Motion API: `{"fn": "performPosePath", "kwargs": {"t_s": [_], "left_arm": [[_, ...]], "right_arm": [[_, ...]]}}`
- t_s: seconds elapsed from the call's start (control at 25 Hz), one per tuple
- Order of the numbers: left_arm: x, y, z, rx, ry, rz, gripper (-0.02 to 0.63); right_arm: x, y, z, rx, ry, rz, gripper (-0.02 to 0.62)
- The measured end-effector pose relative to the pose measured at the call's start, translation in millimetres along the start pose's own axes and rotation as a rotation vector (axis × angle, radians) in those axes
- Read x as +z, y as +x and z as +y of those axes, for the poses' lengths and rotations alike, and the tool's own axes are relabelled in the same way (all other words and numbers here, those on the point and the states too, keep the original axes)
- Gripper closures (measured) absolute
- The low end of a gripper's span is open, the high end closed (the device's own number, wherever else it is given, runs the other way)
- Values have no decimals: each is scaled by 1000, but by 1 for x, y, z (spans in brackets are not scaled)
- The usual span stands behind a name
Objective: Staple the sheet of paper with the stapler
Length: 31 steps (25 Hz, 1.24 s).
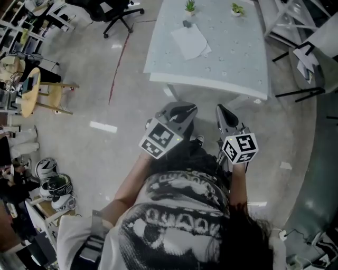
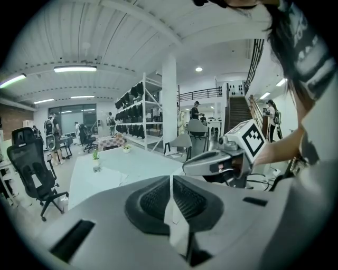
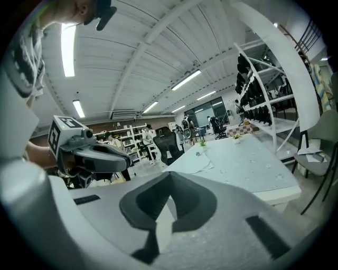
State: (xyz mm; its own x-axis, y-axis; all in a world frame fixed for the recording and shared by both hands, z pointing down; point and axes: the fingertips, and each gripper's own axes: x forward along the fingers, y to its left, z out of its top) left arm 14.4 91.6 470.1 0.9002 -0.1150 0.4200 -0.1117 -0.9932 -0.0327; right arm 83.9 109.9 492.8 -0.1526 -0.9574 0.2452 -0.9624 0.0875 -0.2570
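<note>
The white sheets of paper [image 1: 191, 41] lie on the pale table [image 1: 232, 63], well ahead of both grippers. A small dark stapler [image 1: 187, 23] sits just beyond the paper. My left gripper [image 1: 182, 108] and right gripper [image 1: 222, 109] hang side by side in the air, short of the table's near edge. Both are shut with nothing between the pads. In the left gripper view the paper [image 2: 103, 176] lies far off, with the right gripper [image 2: 211, 162] alongside. The right gripper view shows the paper [image 3: 196, 163] and the stapler [image 3: 198, 154] beyond its closed jaws.
Two small potted plants [image 1: 190, 6] [image 1: 237, 9] stand at the table's far edge. A black office chair [image 1: 119, 13] is at the far left, wooden stools [image 1: 31, 92] and helmets [image 1: 53, 184] stand left, and a folding chair [image 1: 311, 58] stands right.
</note>
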Motion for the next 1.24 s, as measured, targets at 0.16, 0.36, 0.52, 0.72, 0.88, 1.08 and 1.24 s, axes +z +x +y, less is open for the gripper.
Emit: {"fn": "performPosePath", "kwargs": {"t_s": [0.16, 0.36, 0.52, 0.72, 0.88, 1.08, 1.24], "left_arm": [[-1, 2, -13, -29, 11, 2, 591], [-1, 1, -17, -40, 12, -3, 591], [3, 0, -20, -39, 9, -16, 591], [1, 1, -26, -49, 6, -22, 591], [2, 3, -30, -60, 11, -25, 591], [6, 8, -35, -73, 22, -28, 591], [8, 11, -36, -79, 37, -23, 591]], "right_arm": [[-4, -8, 3, -6, -20, 5, 594], [-5, -12, 10, 3, -51, 18, 594], [-4, -14, 13, 10, -69, 25, 594], [-3, -16, 16, 15, -71, 19, 594], [-4, -22, 15, 8, -78, 26, 594], [-1, -27, 9, -5, -79, 19, 594], [0, -27, 4, -12, -77, 11, 594]]}}
